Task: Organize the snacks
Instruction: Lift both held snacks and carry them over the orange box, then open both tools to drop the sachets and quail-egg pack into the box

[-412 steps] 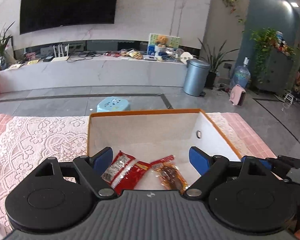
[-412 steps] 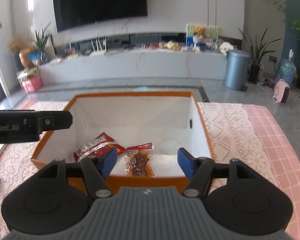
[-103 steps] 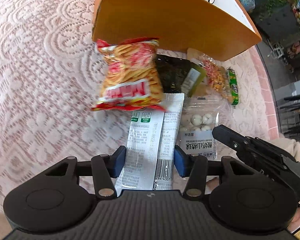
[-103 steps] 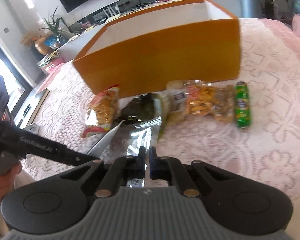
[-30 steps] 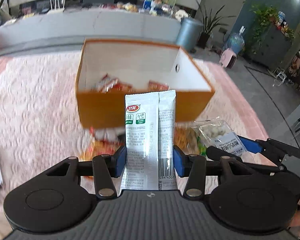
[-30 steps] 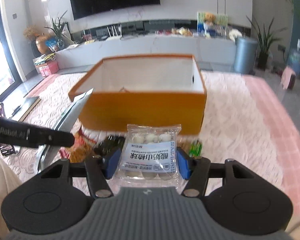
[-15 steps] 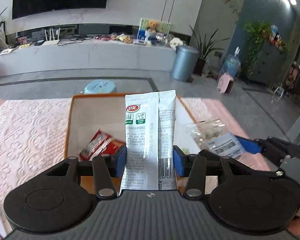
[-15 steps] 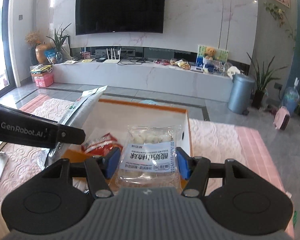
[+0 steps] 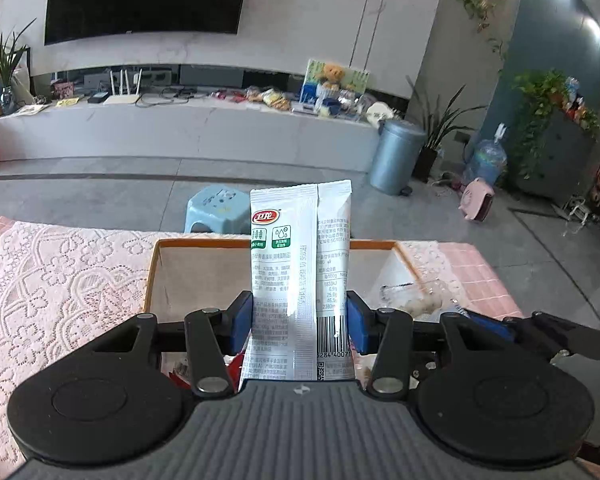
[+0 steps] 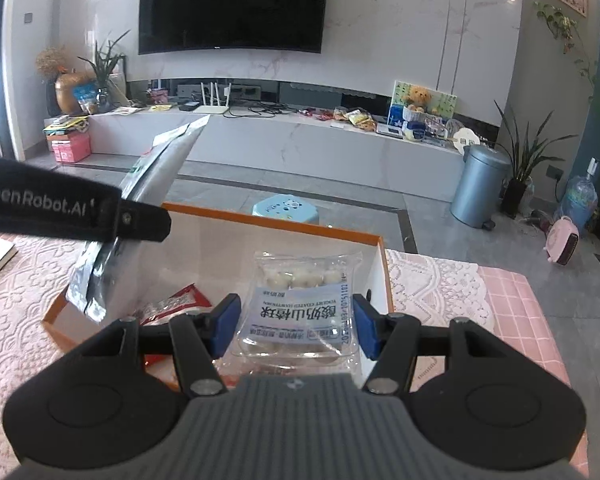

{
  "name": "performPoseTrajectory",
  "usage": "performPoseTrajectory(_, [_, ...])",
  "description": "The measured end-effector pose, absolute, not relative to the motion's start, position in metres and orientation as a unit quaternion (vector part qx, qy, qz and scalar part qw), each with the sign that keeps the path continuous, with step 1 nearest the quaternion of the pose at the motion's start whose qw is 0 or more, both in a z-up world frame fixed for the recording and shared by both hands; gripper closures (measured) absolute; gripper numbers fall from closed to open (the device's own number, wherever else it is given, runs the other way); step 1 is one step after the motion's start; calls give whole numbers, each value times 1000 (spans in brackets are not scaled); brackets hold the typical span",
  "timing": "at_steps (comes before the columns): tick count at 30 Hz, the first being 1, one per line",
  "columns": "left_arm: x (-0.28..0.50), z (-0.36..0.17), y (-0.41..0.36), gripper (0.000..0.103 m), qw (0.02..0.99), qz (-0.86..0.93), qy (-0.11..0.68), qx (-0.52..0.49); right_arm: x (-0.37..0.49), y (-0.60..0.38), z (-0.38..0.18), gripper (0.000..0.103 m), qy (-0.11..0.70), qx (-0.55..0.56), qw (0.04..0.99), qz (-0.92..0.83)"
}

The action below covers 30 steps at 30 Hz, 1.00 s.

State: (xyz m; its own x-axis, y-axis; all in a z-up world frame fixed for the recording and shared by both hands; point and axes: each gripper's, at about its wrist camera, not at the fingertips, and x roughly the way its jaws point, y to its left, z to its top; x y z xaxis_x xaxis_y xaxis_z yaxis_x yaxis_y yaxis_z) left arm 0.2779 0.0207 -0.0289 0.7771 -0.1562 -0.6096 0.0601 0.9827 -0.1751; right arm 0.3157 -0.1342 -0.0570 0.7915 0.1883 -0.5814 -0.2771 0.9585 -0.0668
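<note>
**Both tongs loaded, over the box**

Left tongs (image 9: 300, 320) clamped on a tall silver-white foil snack sachet (image 9: 300, 280), held upright, blue pads pressing both its edges. Right tongs (image 10: 296, 324) clamped on a clear plastic pack of white candy balls with a blue-white label (image 10: 304, 304). Both packs hang above the open orange cardboard box with white inside (image 10: 382, 264), not released yet. Inside the box, near its left wall: a red snack packet (image 10: 176, 304). Box sits on the desk under a white lace cloth (image 9: 60, 280) over a pink one. Progress, as a judgement: partway, some snacks boxed, two more about to be dropped in. What lies on the desk in front of the box is hidden by the tongs, so the remainder can't be told.
</note>
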Motion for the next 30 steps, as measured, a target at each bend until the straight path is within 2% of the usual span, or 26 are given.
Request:
performPoseTrajectory(12, [325,-85,27,49,901,-35,429,-50,373,-117,-102,45,372,-106,913,127])
performPoseTrajectory(19, [334,-102,25,48,880,-41,472,-41,392,-113,-124,45,428,-90,891,123])
performPoseTrajectory(30, [335,-117,22,48,856,-25,516,-27,401,-108,-139,44,466,-99,870,129])
